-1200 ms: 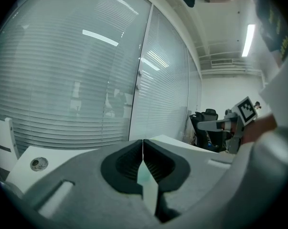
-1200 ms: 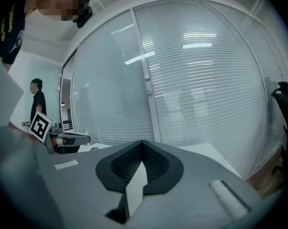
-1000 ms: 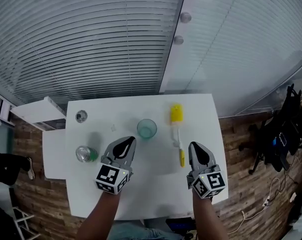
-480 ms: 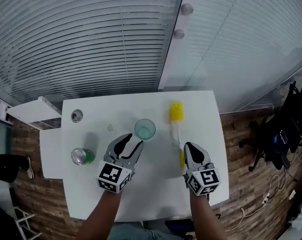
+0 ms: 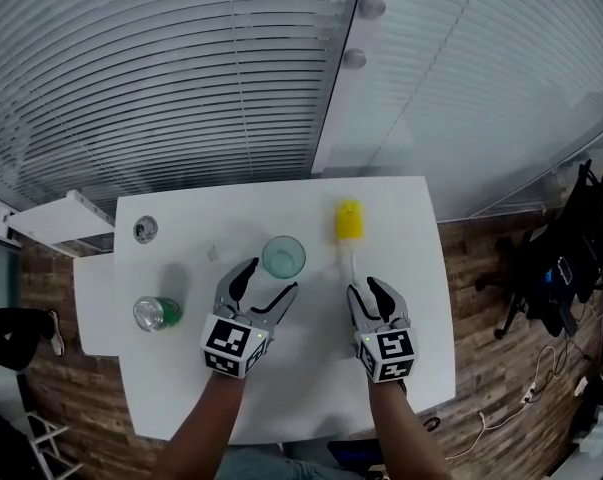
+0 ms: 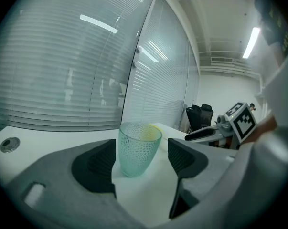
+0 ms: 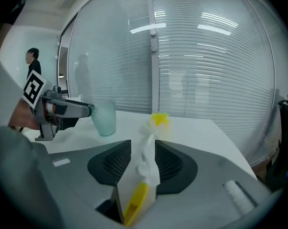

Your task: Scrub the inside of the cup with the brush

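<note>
A clear green dimpled cup [image 5: 283, 256] [image 6: 138, 148] stands upright on the white table [image 5: 311, 378]. My left gripper [image 5: 266, 283] [image 6: 141, 159] is just short of it, and its jaws have just been opening: they stand wide with the cup ahead between them, untouched. The brush [image 5: 349, 238] lies flat right of the cup, yellow bristle head [image 7: 159, 119] far, white handle [image 7: 146, 151] running into my right gripper [image 5: 369, 296] [image 7: 143, 159]. Those jaws have just been opening too. The handle lies between the pads with a gap on each side.
A green can [image 5: 153, 313] stands at the table's left, with a small round metal piece [image 5: 145, 230] behind it. A lower white side surface [image 5: 91, 298] adjoins the left edge. An office chair [image 5: 551, 288] stands off to the right on the wood floor. Glass walls with blinds rise behind.
Both grippers have come forward and lower, the left up to the cup and the right over the brush handle. Both went from shut to open.
</note>
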Demonstrator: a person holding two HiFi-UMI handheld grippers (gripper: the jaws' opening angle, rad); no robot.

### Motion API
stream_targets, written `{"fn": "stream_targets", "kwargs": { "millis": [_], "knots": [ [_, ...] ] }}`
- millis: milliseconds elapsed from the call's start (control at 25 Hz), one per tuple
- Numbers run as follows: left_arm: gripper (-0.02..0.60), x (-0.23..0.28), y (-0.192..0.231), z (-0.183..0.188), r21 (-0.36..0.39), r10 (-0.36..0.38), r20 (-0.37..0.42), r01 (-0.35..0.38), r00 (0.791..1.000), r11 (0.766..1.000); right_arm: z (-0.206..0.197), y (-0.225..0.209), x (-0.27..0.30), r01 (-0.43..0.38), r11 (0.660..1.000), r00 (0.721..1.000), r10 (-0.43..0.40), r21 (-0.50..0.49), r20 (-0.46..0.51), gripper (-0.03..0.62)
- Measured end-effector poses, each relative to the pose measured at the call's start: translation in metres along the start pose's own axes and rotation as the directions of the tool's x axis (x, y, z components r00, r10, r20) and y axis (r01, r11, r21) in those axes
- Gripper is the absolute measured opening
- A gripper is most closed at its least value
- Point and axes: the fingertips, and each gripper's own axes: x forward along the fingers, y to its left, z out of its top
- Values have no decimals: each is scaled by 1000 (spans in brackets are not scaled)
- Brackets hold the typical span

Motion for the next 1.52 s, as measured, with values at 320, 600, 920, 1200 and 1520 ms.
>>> {"fn": "stream_targets", "kwargs": {
  "millis": [320,600,920,1200,1520],
  "knots": [
    [376,24,2,-1,15,-3,28,3,1000,1000,-13,2,15,48,982,995,-63,-184,-78,158],
    [382,37,4,3,10,-6,67,5,998,1000,-23,0,20,51,973,990,-78,-227,-113,141],
    [425,50,11,-2,-4,16,70,-16,997,1000,-28,0,23,51,970,987,-84,-238,-133,129],
    [426,61,5,-3,53,-8,52,5,999,999,-25,-4,28,51,976,988,-80,-211,-135,100],
    [396,56,3,-6,96,-28,38,24,999,995,-24,-10,25,53,986,990,-73,-161,-121,76]
  ]
}}
